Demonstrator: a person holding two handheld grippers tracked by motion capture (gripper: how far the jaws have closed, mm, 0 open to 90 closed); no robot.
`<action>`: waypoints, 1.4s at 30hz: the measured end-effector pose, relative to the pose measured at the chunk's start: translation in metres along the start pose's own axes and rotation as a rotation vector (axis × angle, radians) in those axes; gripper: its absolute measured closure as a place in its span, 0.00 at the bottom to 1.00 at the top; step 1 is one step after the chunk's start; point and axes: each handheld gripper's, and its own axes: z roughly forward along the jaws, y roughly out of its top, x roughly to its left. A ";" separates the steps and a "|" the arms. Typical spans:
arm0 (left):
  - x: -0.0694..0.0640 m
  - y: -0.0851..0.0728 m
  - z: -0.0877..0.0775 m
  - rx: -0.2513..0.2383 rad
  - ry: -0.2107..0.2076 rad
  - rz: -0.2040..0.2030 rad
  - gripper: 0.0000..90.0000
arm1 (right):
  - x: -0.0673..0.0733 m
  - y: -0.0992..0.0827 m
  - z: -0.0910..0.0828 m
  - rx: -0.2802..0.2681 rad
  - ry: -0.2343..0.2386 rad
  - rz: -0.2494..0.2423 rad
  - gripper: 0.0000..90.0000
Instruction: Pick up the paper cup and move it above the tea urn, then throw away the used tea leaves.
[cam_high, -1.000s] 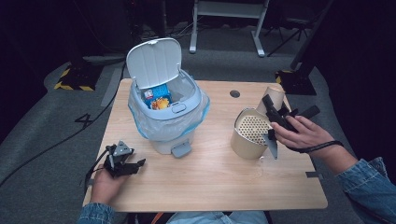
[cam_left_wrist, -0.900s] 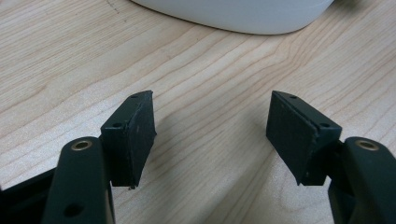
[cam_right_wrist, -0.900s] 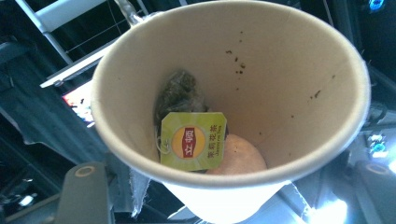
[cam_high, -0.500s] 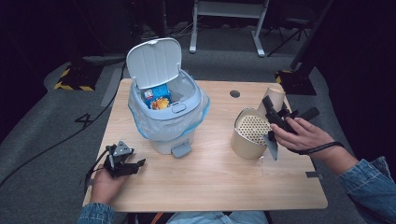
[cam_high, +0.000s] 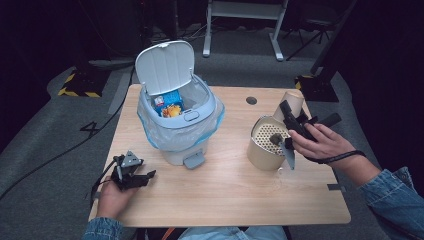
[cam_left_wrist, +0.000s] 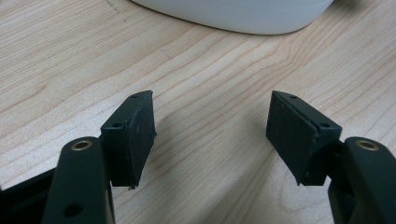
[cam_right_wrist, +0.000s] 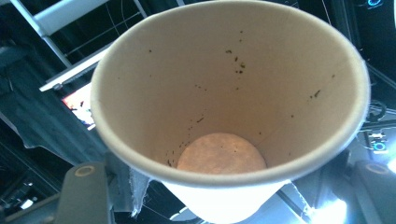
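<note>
We look down on a light wooden table (cam_high: 225, 200) in a dark room. Our right claw (cam_high: 286, 111) grips a tan paper cup (cam_high: 291, 101), its jaws closed on the cup's wall, and holds it raised above the right side of the table. In the right gripper view the paper cup (cam_right_wrist: 224, 112) tilts its open mouth toward the camera; the inside is bare apart from small dark specks on the wall and base, and the two black jaws sit against its lower sides.

Just below and left of the cup stands a larger tan cylindrical container (cam_high: 266, 147) with a perforated cream insert in its top, on the right half of the table.

Our left claw (cam_high: 145, 176) rests low at the near left corner, jaws apart and gripping nothing. In the left gripper view the left claw (cam_left_wrist: 212, 135) shows bare wood grain between its pads, with a pale rounded base at the far edge.

At the centre left stands a small pale blue-grey pedal bin (cam_high: 180, 125), lined with a clear bag. Its lid (cam_high: 165, 67) is up, and colourful wrappers (cam_high: 167, 105) lie inside
</note>
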 end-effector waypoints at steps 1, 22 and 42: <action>0.000 0.000 0.000 0.000 0.000 0.000 0.37 | 0.000 -0.002 0.000 -0.002 0.004 0.023 0.34; 0.000 0.000 0.000 -0.001 0.000 0.000 0.37 | 0.018 -0.052 0.019 -0.283 0.368 1.030 0.33; 0.000 0.001 0.001 -0.002 0.002 -0.004 0.36 | 0.054 -0.072 0.039 -0.715 0.858 2.115 0.33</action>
